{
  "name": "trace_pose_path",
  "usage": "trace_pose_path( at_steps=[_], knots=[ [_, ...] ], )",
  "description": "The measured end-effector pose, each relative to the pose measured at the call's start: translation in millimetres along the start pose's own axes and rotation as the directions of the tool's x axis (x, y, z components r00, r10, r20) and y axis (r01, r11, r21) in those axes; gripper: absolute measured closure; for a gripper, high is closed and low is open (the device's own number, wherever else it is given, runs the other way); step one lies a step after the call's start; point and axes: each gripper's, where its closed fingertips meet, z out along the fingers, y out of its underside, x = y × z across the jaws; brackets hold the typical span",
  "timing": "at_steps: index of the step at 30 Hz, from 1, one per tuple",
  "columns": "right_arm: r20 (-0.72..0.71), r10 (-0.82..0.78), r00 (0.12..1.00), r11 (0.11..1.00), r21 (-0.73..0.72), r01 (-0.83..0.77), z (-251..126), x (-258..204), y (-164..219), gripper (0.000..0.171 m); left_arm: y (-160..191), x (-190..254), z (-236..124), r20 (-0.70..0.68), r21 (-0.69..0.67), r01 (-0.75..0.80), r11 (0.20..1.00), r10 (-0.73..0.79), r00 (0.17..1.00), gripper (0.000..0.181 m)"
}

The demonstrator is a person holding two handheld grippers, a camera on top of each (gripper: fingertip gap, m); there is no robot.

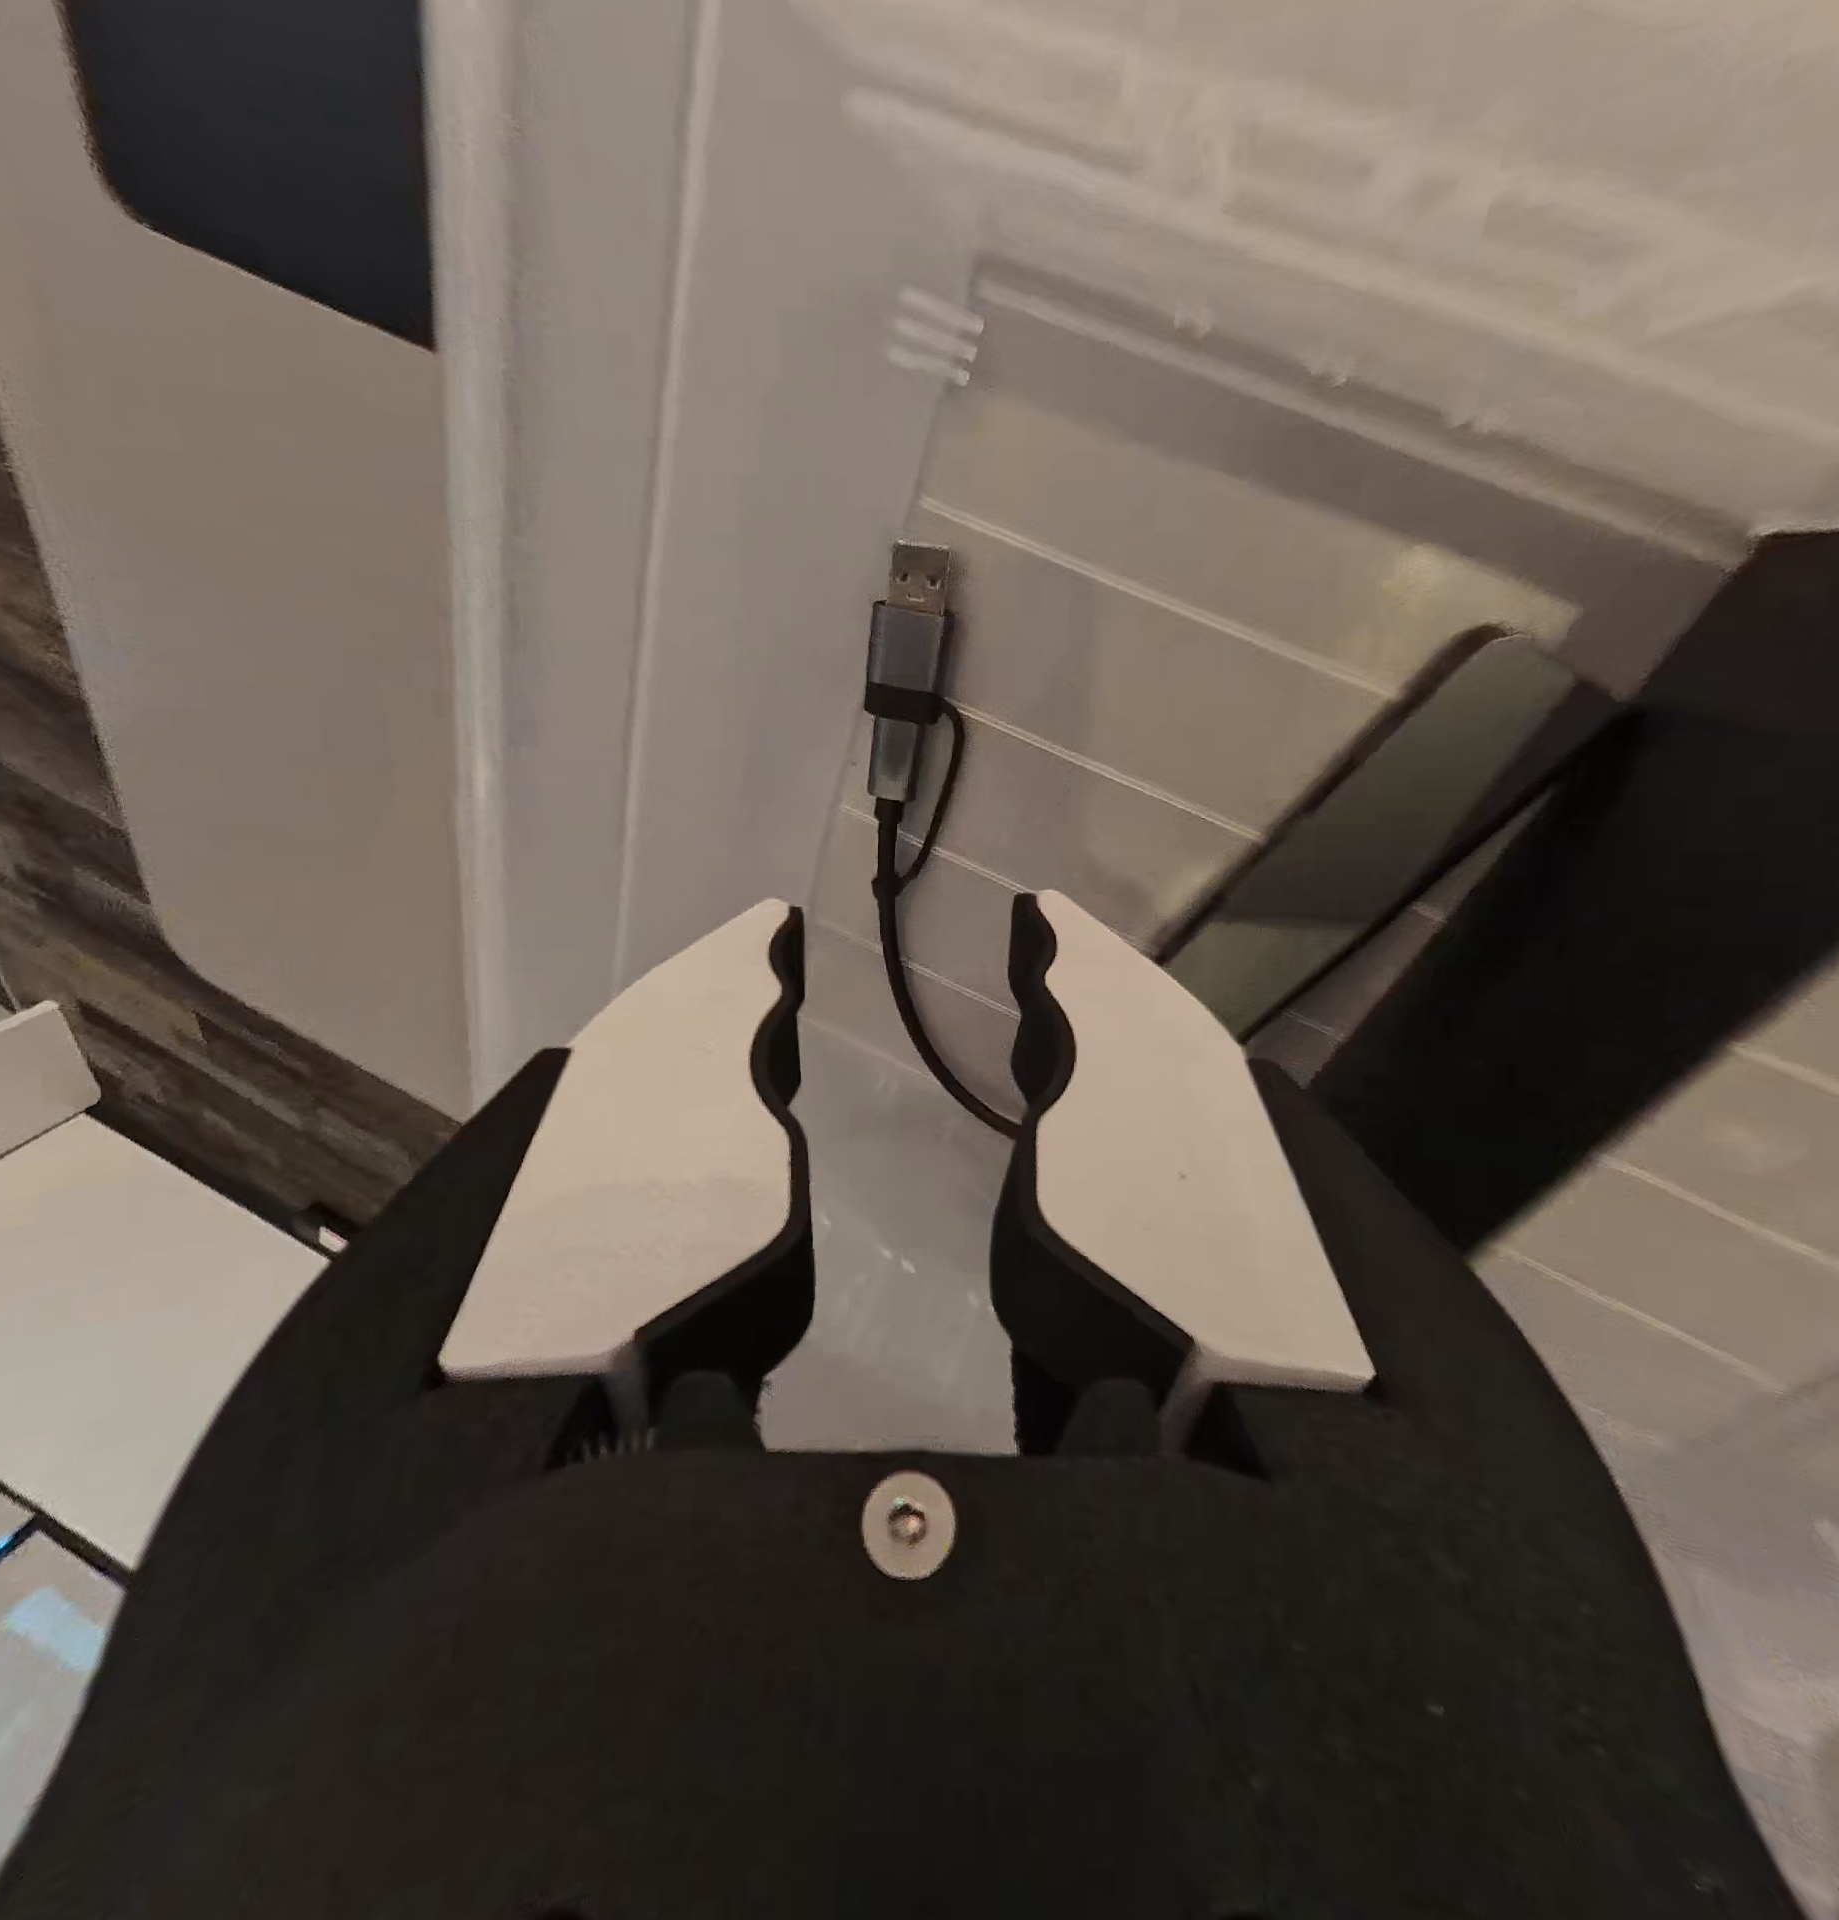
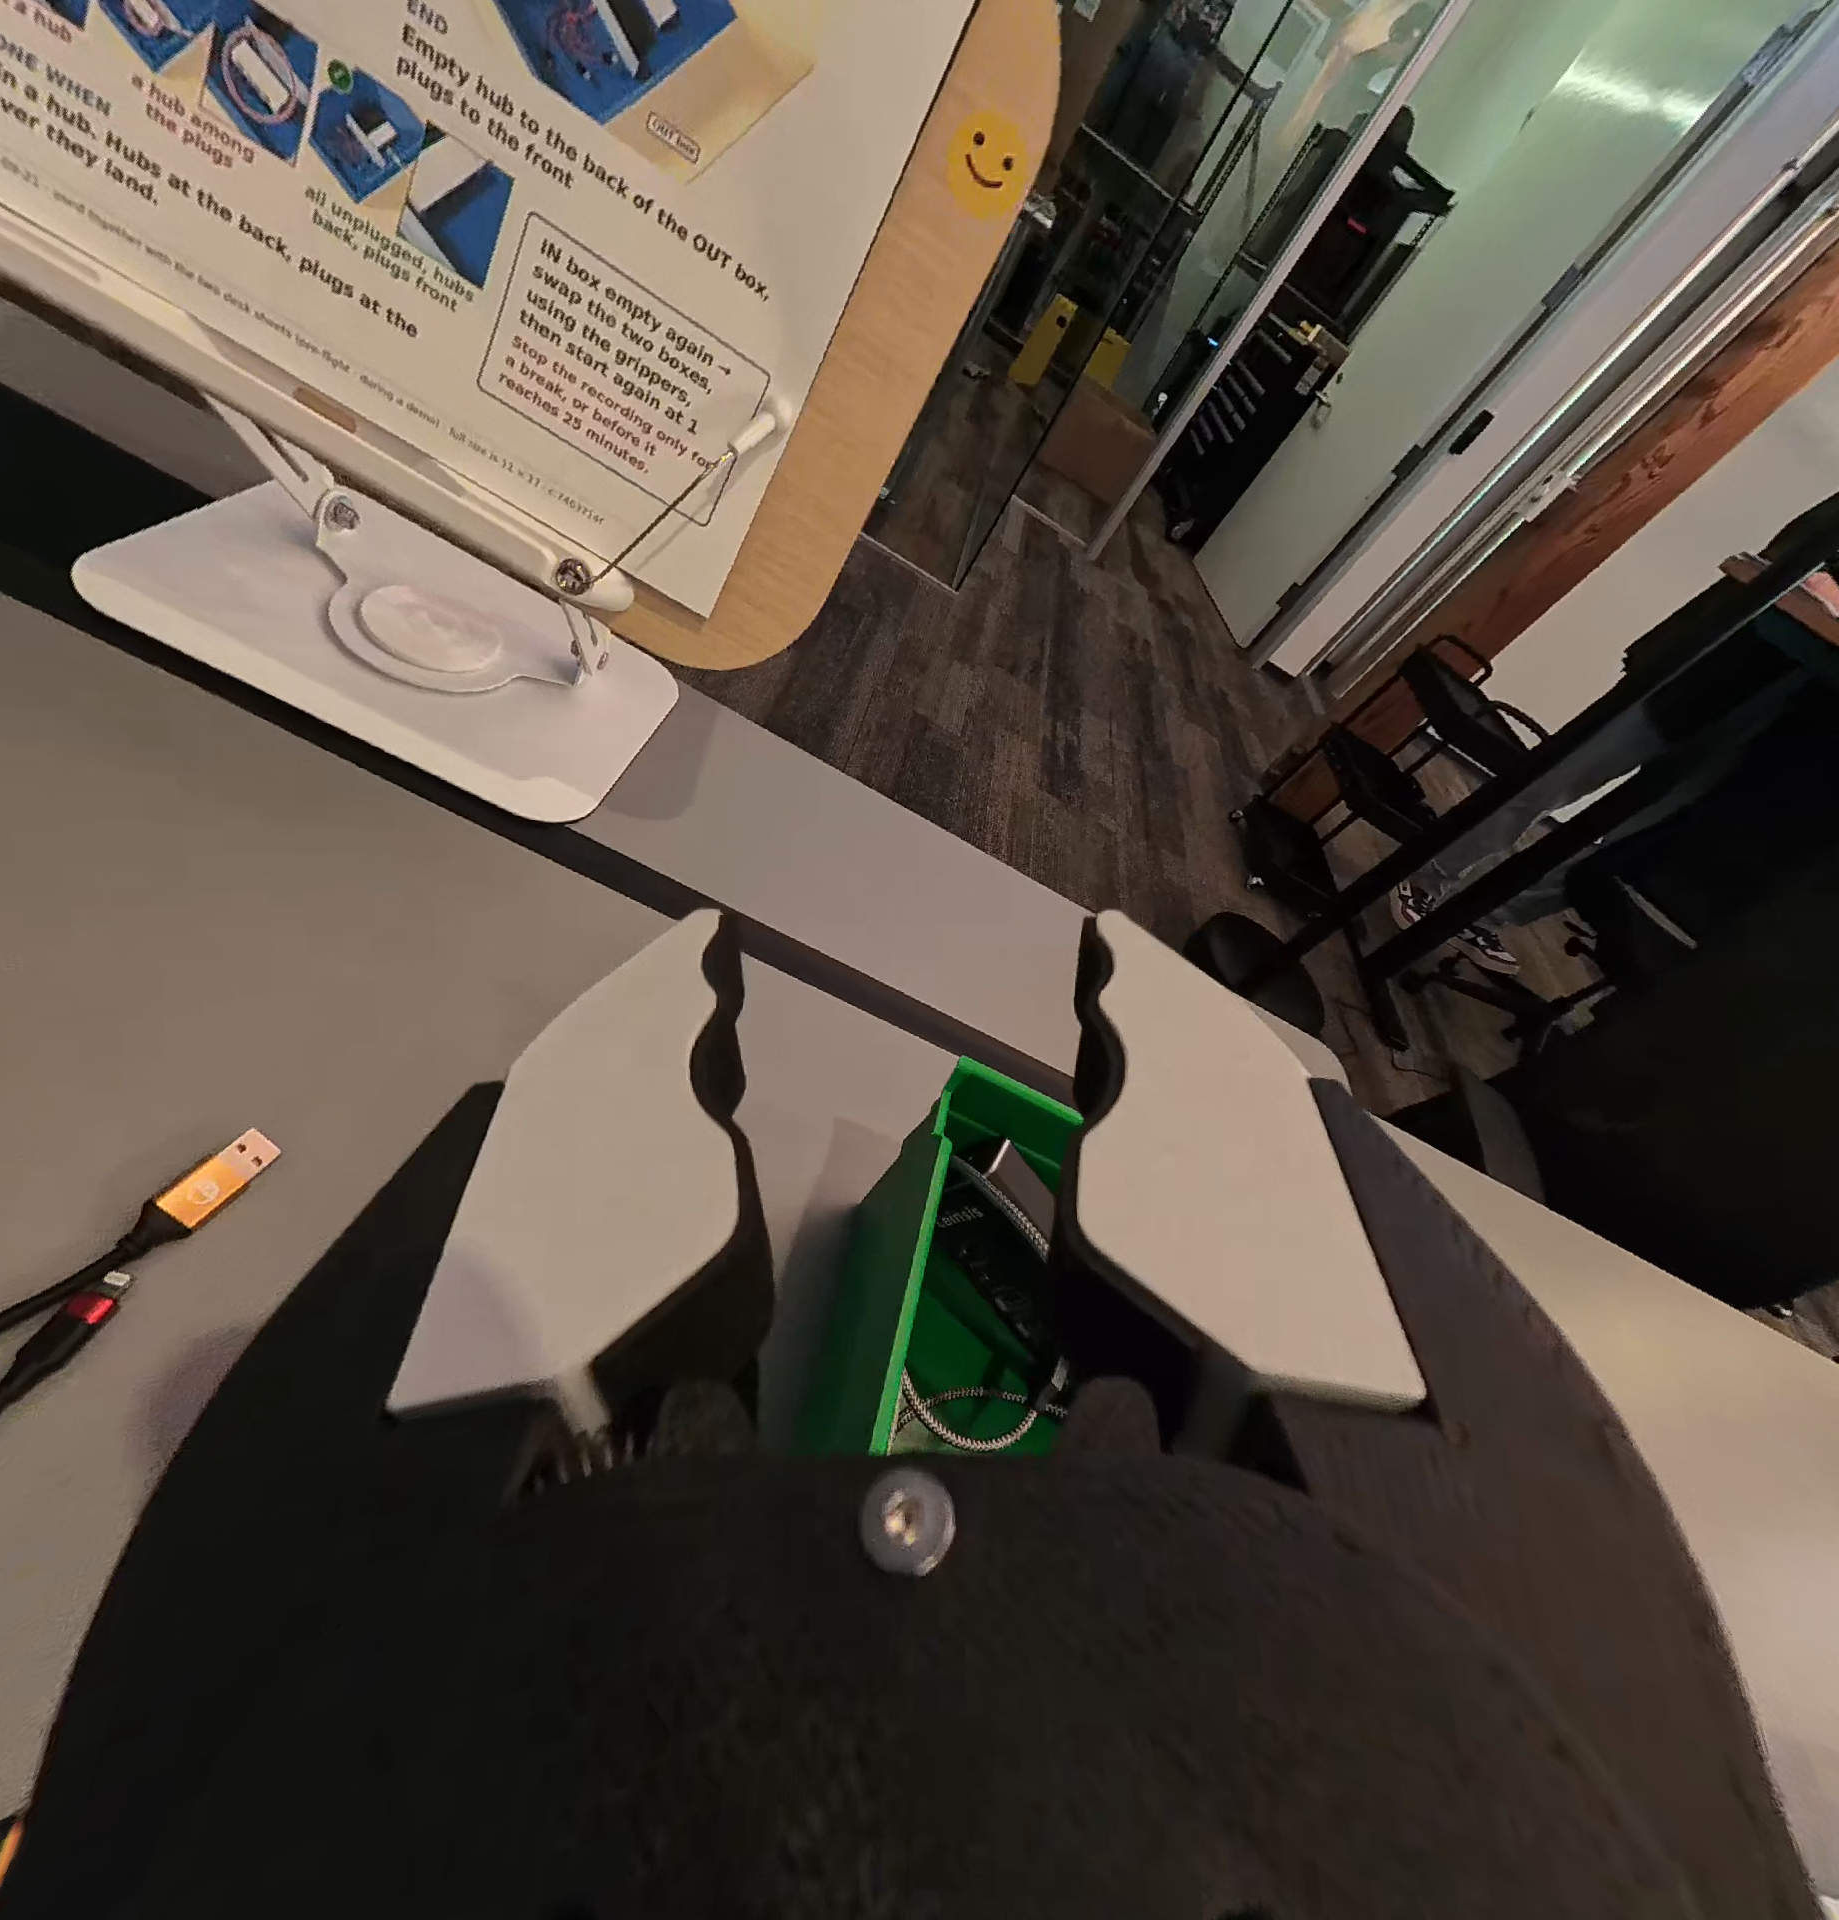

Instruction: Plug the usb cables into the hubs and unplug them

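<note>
In the left wrist view a grey USB plug [image 1: 910, 681] with a black cable [image 1: 925, 1018] lies on a white surface just ahead of my left gripper [image 1: 907, 914]. The gripper is open and empty; the cable runs between its fingers and under the right one. In the right wrist view my right gripper [image 2: 907, 935] is open and empty above a green box [image 2: 899, 1278]. The box holds a dark hub [image 2: 998, 1257] and a braided cable [image 2: 962, 1413]. An orange USB plug [image 2: 214, 1184] and a red-tipped plug [image 2: 89, 1307] lie on the grey table at the left.
A white stand [image 2: 375, 665] holds a printed instruction sheet [image 2: 458, 208] at the back of the table [image 2: 219, 987]. The table edge runs behind the green box, with floor and chairs beyond. A dark block [image 1: 1621, 883] sits to the right of the grey plug. The gap from one gripper's tips to the other's is roughly 55 cm. The orange USB plug [image 2: 214, 1184] lies some 20 cm from my right tips, 40 cm from my left tips.
</note>
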Motion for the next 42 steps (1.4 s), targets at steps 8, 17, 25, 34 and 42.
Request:
trace_pose_path(
  at_steps=[8, 17, 25, 34, 42],
  knots=[
    [-0.026, -0.049, 0.998, 0.999, -0.011, 0.049, -4, 11, 0, 0.109, 8, 1, 43, -0.127, -0.04, -0.142, 0.989, 0.136, 0.982, 0.162],
    [-0.027, -0.062, 0.998, 0.998, 0.005, 0.063, -14, 15, -7, 0.11, 10, 11, 41, -0.222, -0.053, -0.12, 0.991, 0.105, 0.969, 0.17],
    [-0.012, -0.109, 0.994, 0.994, -0.021, 0.109, -9, 8, -4, 0.11, 9, 12, 42, -0.206, -0.016, -0.101, 0.995, 0.095, 0.974, 0.163],
    [0.017, -0.138, 0.99, 0.99, -0.012, 0.139, -11, 1, -7, 0.11, 6, 0, 15, -0.051, -0.012, -0.022, 1.0, 0.021, 0.998, 0.175],
    [0.075, -0.142, 0.987, 0.988, 0.07, 0.137, -20, -20, -28, 0.111, -21, -58, -159, 0.463, 0.07, 0.022, 0.997, -0.052, 0.885, 0.175]
  ],
)
